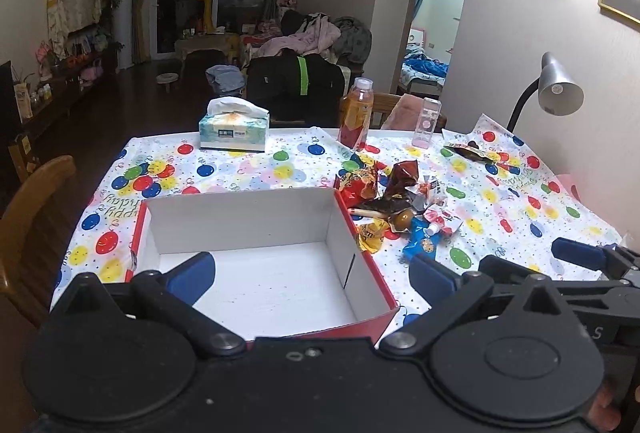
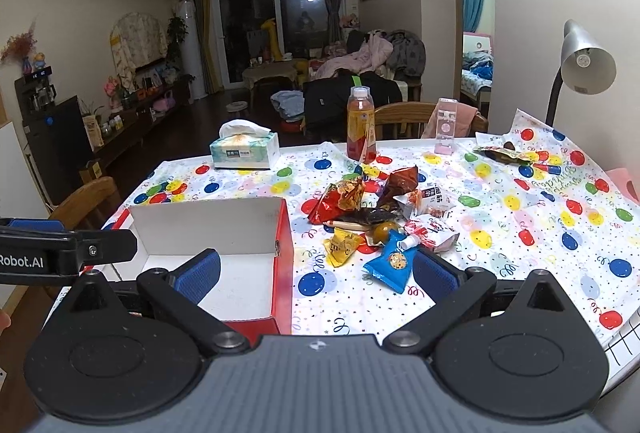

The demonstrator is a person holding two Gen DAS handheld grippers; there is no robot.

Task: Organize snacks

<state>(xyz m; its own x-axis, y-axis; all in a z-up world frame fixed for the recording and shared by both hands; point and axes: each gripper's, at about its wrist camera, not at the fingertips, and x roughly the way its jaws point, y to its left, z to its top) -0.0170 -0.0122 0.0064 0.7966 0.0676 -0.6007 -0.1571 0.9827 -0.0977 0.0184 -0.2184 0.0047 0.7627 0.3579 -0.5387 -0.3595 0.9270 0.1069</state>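
Observation:
A red cardboard box with a bare white inside sits at the near left of the table; the right wrist view shows the same box. Right of it lies a pile of snack packets, with a blue cookie packet and a yellow packet nearest. My left gripper hangs open over the box, holding nothing. My right gripper is open above the box's right wall, its right finger just beside the blue packet. A dark packet lies apart at the far right.
A tissue box, a juice bottle and a clear pink bottle stand along the far edge. A grey desk lamp leans over the right side. Wooden chairs flank the table, which wears a balloon-print cloth.

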